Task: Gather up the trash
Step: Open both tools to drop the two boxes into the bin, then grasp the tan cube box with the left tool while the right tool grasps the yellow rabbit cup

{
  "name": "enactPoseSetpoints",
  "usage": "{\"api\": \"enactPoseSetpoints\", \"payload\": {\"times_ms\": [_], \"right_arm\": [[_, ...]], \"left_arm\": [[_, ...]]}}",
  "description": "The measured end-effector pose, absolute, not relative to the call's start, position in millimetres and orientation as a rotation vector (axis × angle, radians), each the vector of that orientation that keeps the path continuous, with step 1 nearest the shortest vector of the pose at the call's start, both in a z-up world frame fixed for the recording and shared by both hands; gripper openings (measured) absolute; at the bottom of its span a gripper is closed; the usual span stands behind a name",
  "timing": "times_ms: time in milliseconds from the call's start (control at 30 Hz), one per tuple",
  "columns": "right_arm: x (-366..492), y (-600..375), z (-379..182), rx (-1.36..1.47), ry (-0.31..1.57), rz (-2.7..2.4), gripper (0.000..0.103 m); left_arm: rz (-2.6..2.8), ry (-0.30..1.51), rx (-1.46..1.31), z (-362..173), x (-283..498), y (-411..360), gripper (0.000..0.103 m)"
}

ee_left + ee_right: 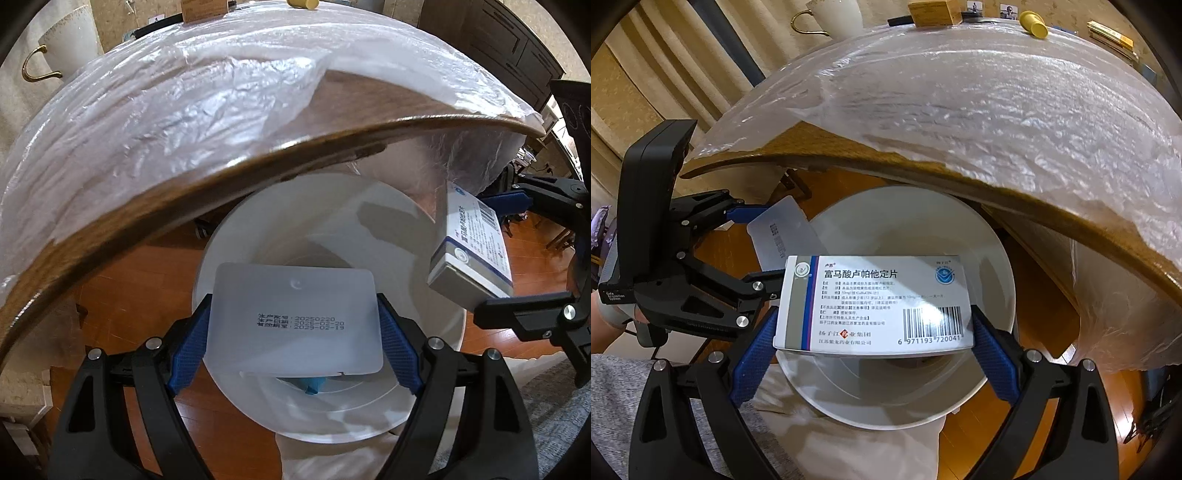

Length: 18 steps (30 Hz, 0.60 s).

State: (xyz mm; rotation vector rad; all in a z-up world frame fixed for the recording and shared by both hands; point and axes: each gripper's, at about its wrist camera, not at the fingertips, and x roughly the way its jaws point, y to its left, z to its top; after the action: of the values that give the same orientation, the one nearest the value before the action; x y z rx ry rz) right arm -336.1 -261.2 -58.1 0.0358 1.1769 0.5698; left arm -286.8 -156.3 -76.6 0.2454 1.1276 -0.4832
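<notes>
We are holding two pieces of trash over one white bin (424, 332), which is sitting on the floor just under the table (221, 173) edge, in the lower centre of both views. Our left gripper (293, 332) is pinching a translucent plastic case (299, 321) by its two sides, and our right gripper (875, 339) is pinching a medicine box (875, 299) the same way (its barcode is facing the camera). Neither item has been dropped yet, so we judge this load as the releasing step. Inside the bin something blue (313, 384) is peeking out below the case; we cannot tell what it is. At the top of the right view, one yellow bottle (1034, 25) and one wooden box (932, 13) are waiting on the plastic-covered table, perhaps left to collect, beside one white mug (838, 14)
</notes>
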Motion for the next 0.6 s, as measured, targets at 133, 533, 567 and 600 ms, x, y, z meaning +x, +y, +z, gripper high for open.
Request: {"api": "enactPoseSetpoints", "payload": {"times_ms": [133,533,567,600], "right_arm": [[-334.3,-260.4,-59.4,0.048,1.178,0.555,0.095],[-345.3,-271.7,-22.5,0.033,1.129,0.548,0.095],[-347.8,-274.5,-3.4,0.041,1.087,0.568,0.095],[-348.5,-277.2,11.7,0.046,1.049,0.579,0.095]], "left_arm": [[-0.517,1.118,0.235,-80.8,-288.6,-158.3,0.091],[-0.495,1.041,0.279,-48.1,-301.5,-146.1,0.099],[-0.504,1.018,0.288,-35.3,-305.8,-144.3,0.099],[-0.523,0.98,0.291,-16.6,-311.2,-142.2,0.099]]}}
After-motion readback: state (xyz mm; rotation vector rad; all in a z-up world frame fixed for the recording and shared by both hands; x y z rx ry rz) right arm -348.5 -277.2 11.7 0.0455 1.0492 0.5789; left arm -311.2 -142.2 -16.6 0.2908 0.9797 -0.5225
